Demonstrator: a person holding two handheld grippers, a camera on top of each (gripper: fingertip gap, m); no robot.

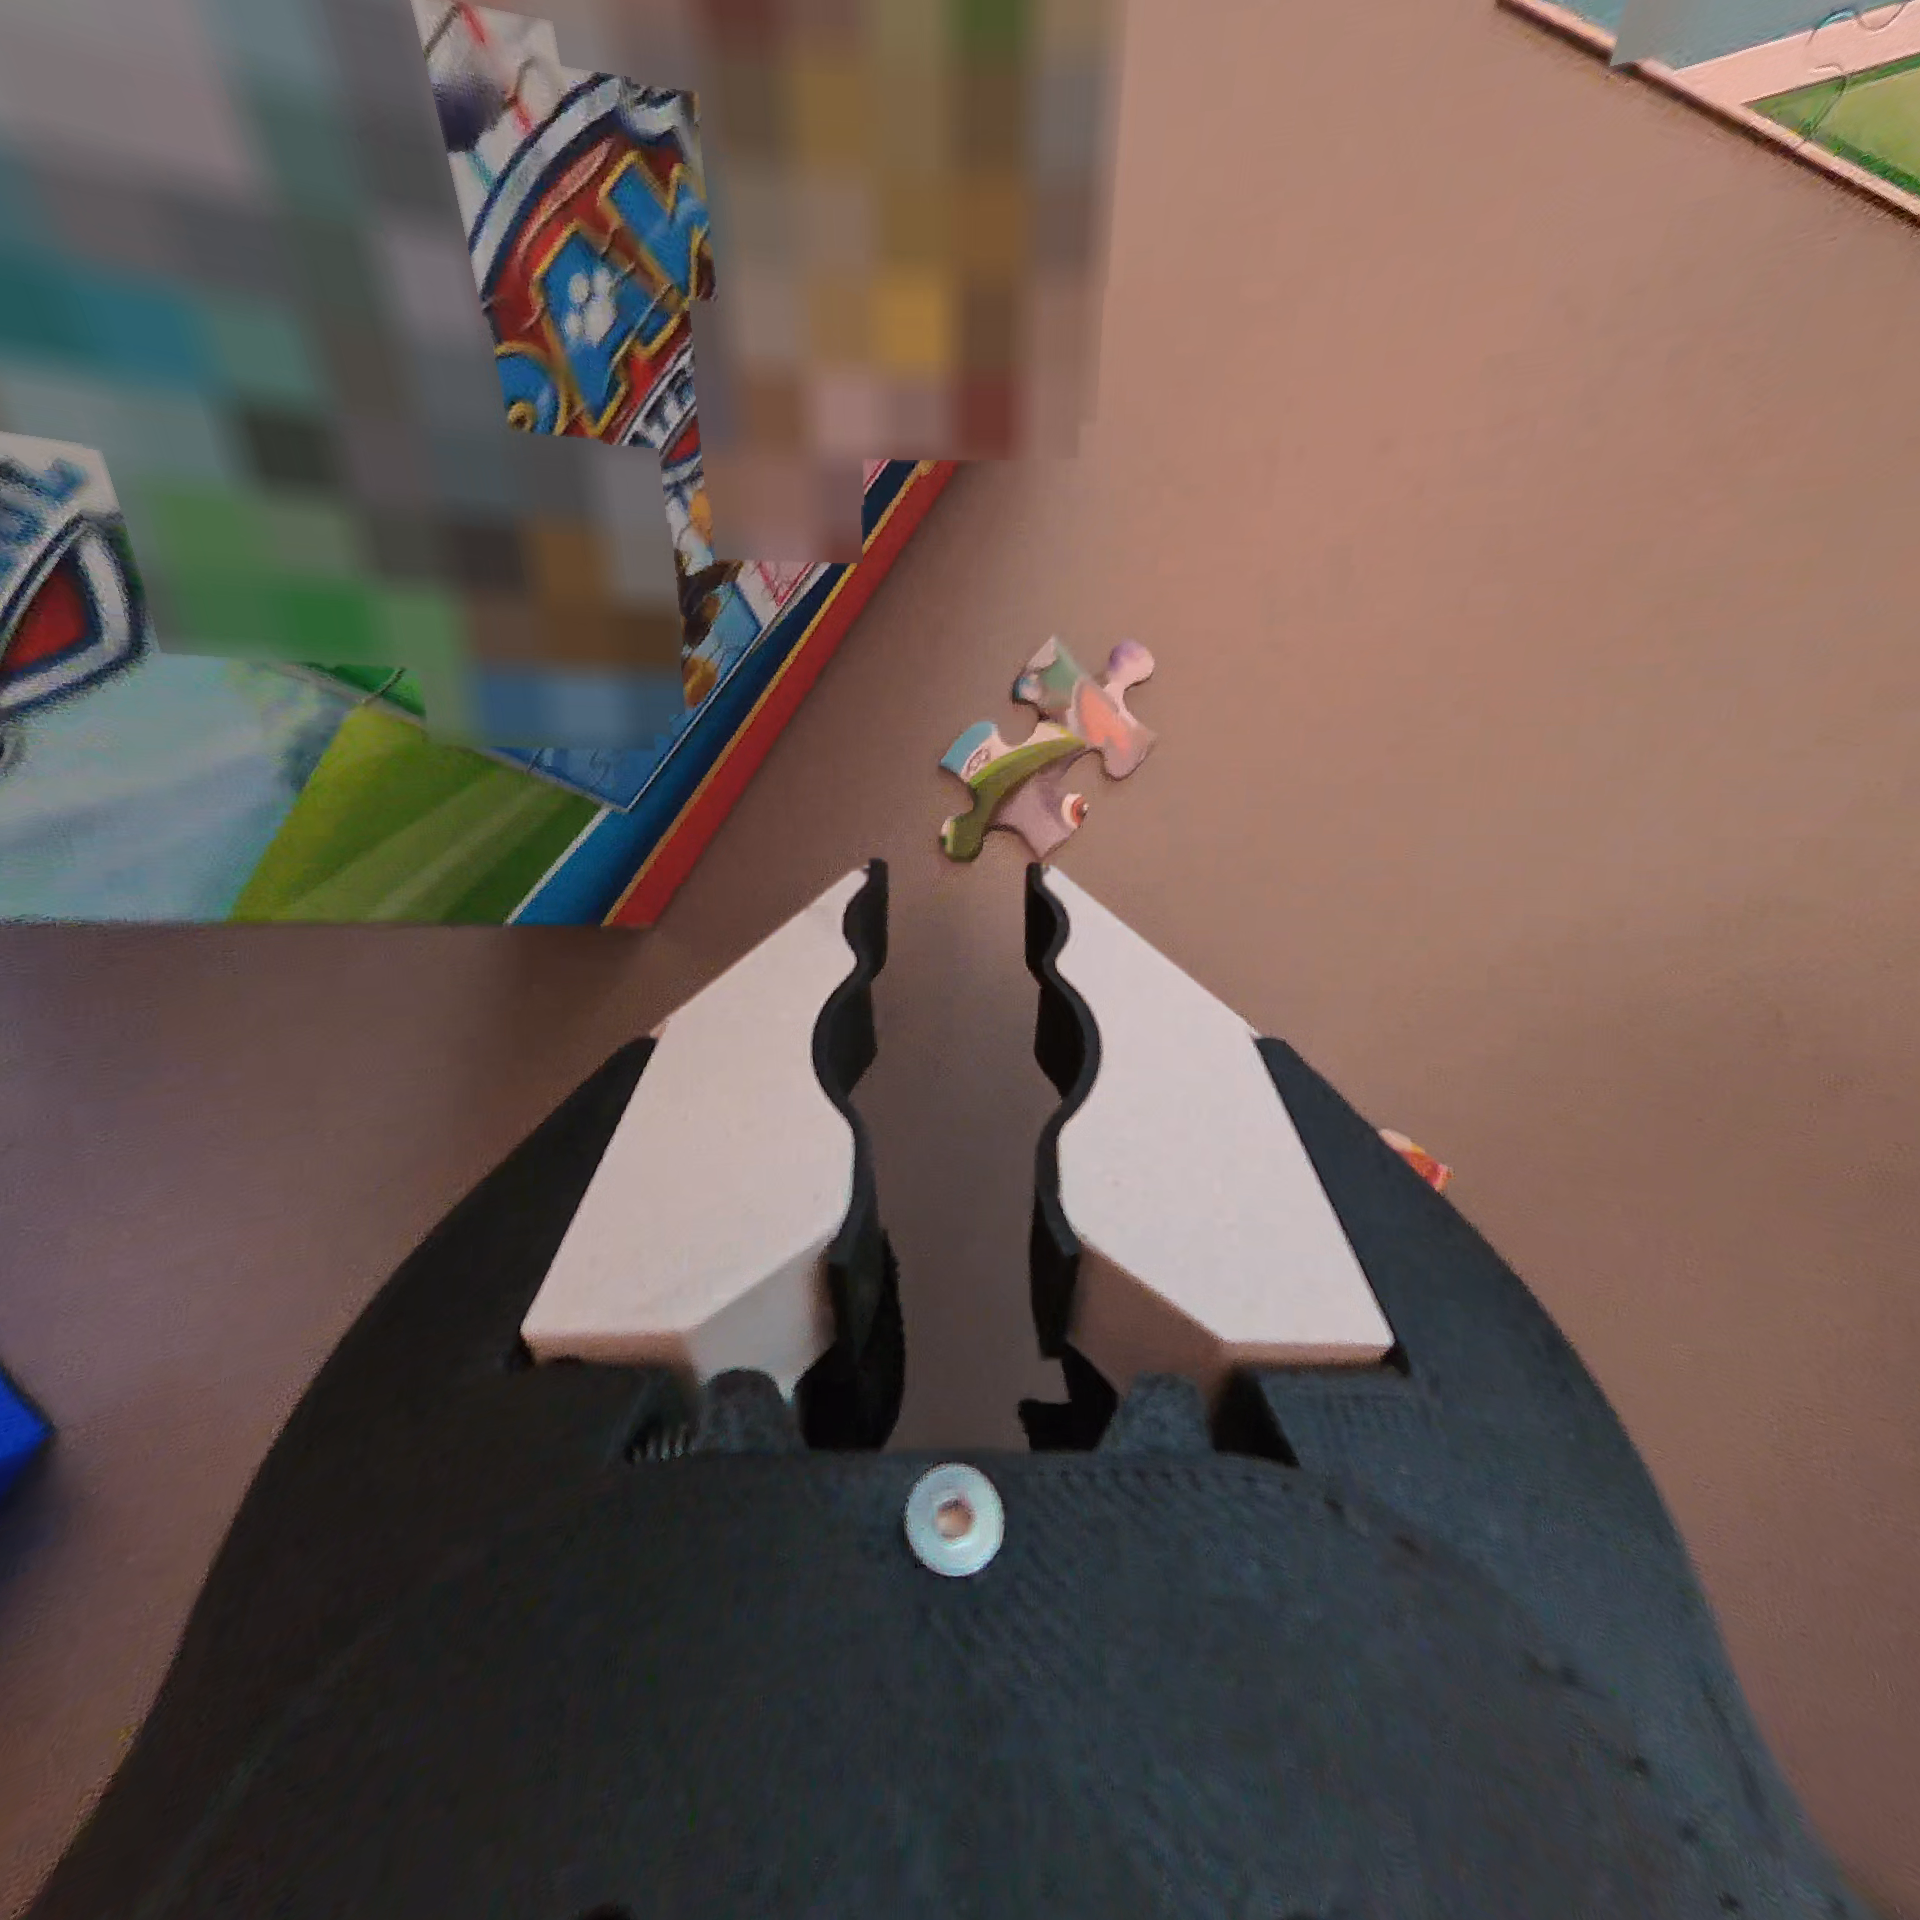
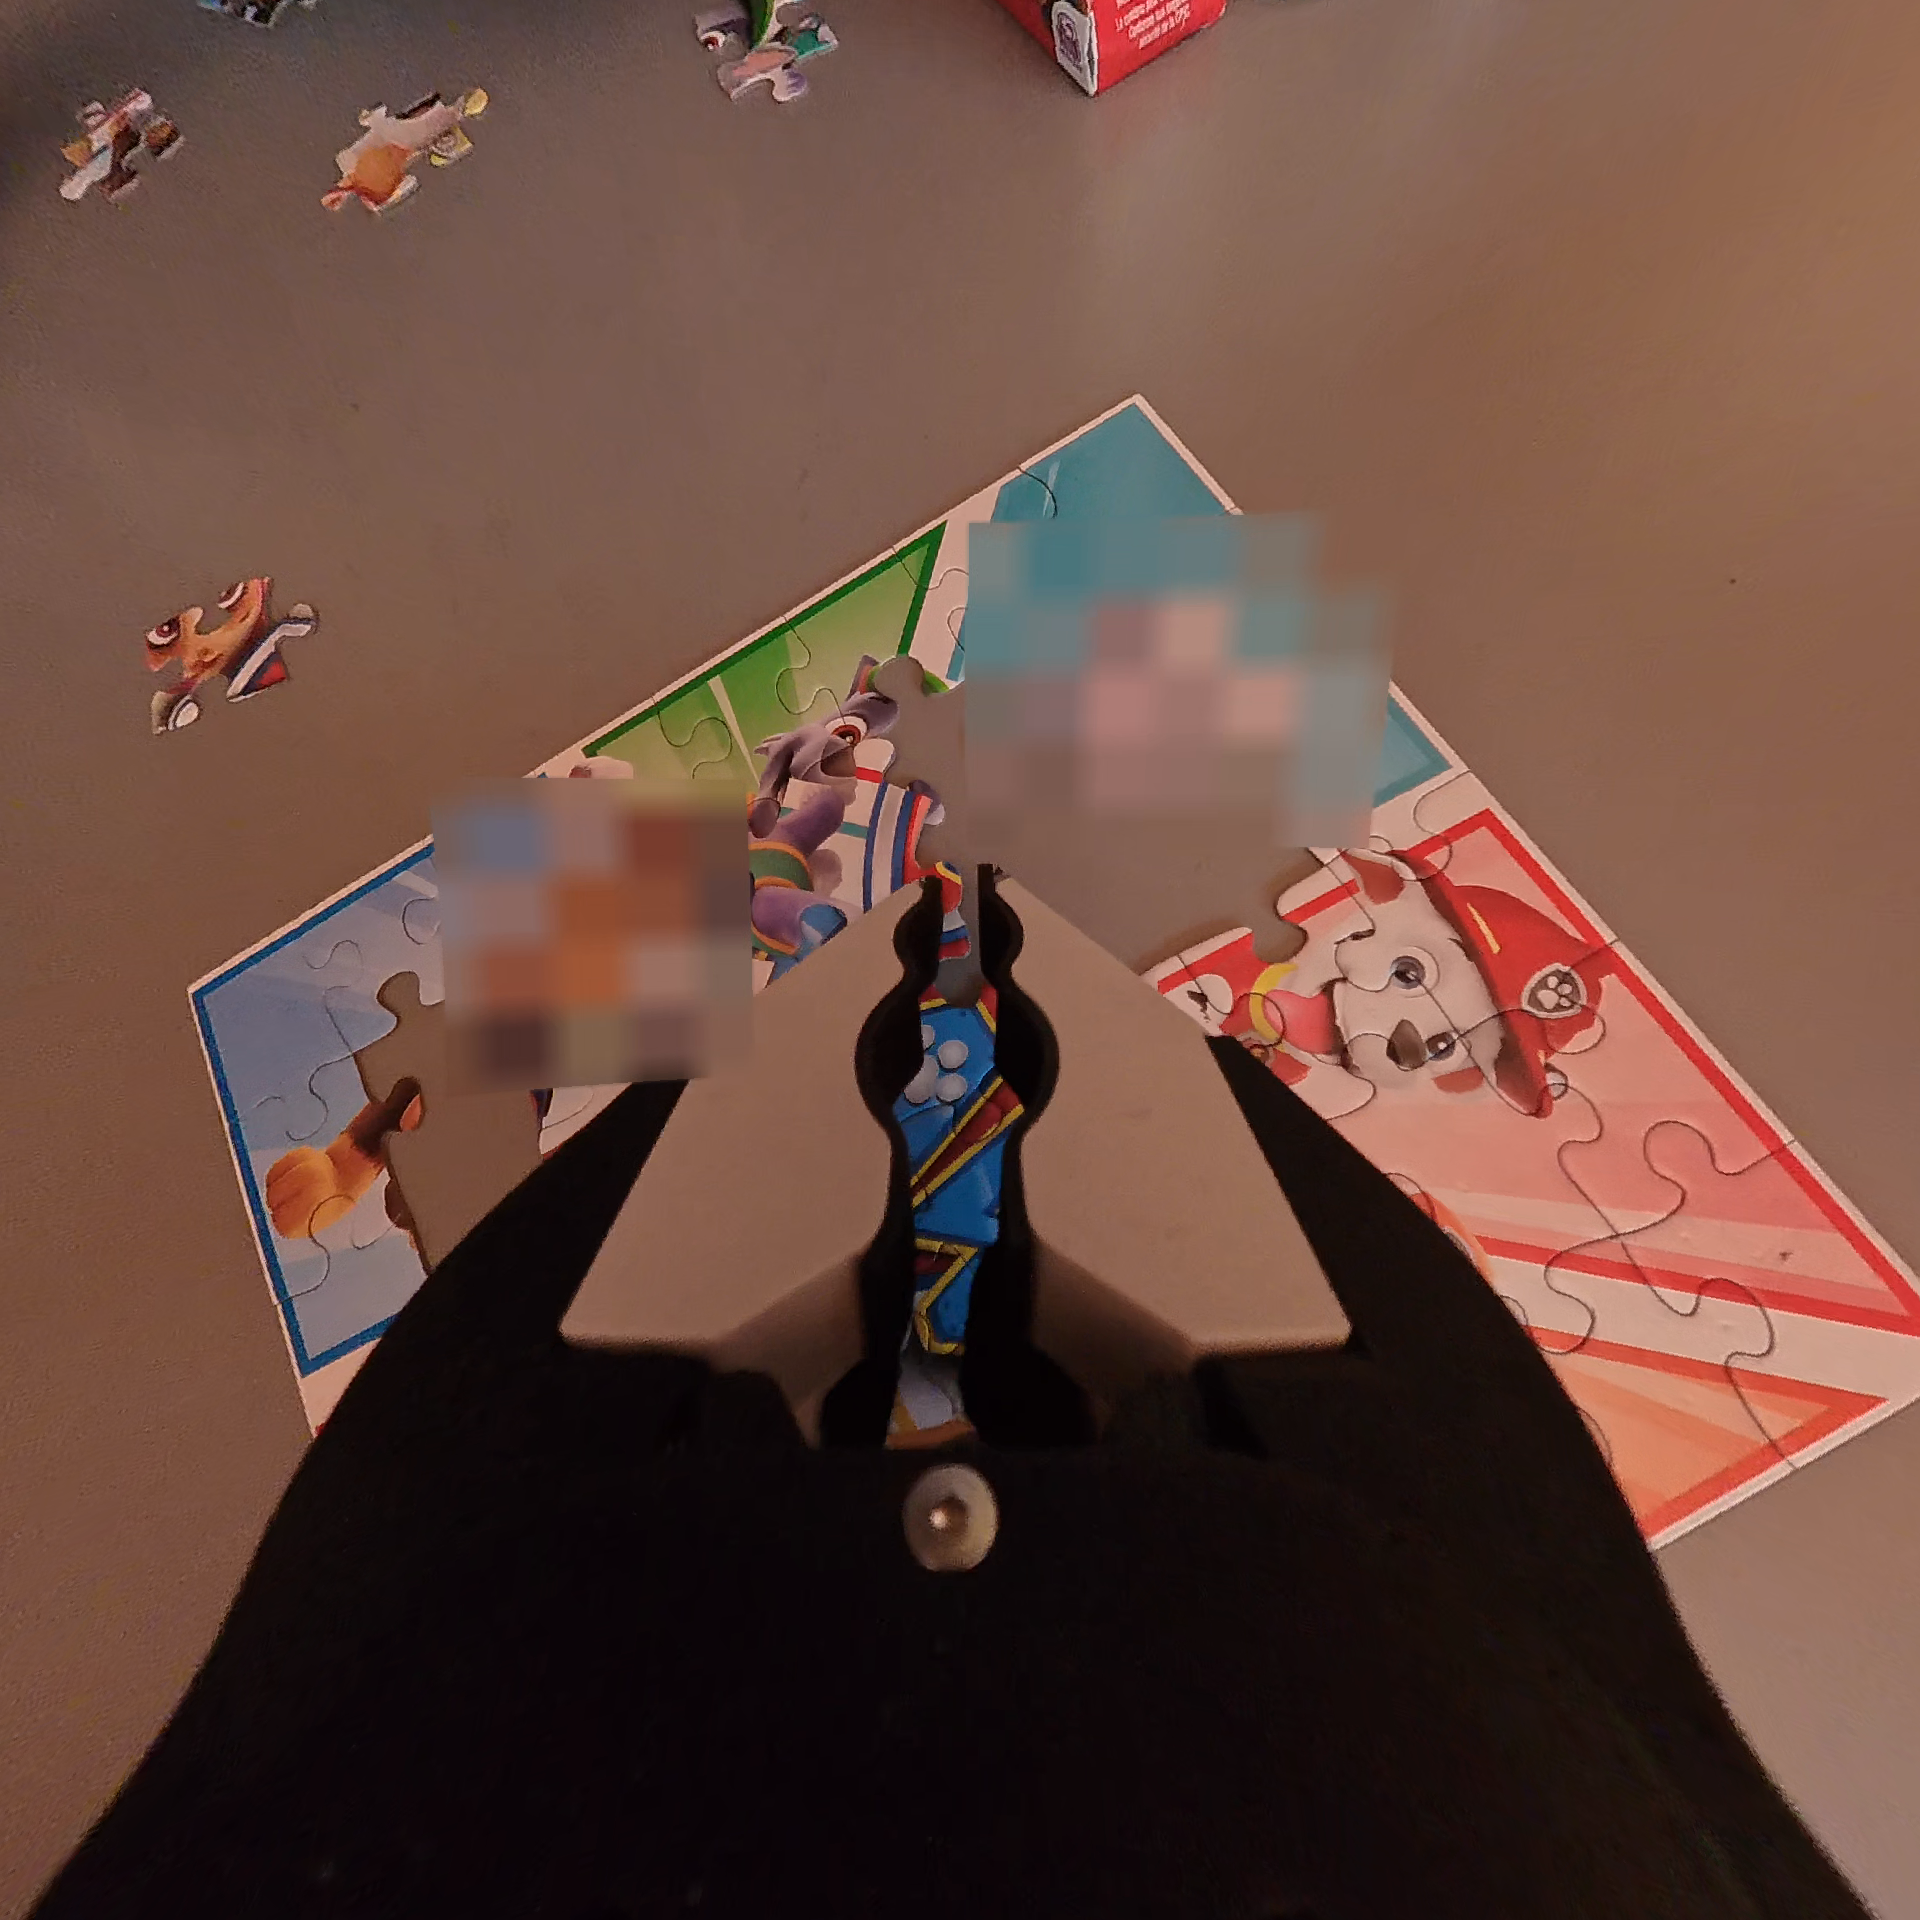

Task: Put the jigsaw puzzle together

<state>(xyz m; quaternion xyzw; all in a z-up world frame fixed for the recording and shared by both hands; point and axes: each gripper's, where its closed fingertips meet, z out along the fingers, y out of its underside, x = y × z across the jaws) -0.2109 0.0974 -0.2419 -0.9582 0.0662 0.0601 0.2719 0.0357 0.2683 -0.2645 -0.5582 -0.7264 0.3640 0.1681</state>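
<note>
The partly built puzzle [image 2: 1621,1174] lies flat on the brown table, with a grey gap near its middle and another at its left part. My right gripper [image 2: 961,883] hovers over its centre, jaws almost closed with only a thin slit; no piece shows between them. My left gripper [image 1: 956,871] is open and empty just above the table. Two loose pieces [image 1: 1049,743] lie touching each other right in front of its tips. A corner of the puzzle also shows at the top right of the left wrist view [image 1: 1829,104].
The puzzle box lid [image 1: 416,810] lies left of my left gripper. Another piece [image 1: 1418,1162] peeks out by its right side. Loose pieces lie beyond the puzzle [image 2: 229,649] [image 2: 400,151] [image 2: 120,140] [image 2: 769,47]. A red box [image 2: 1117,36] stands at the far edge. Tip to tip, the grippers are about 30 cm apart. The left gripper is farther from the partly built puzzle [image 2: 1621,1174], some 40 cm, than the right, some 12 cm.
</note>
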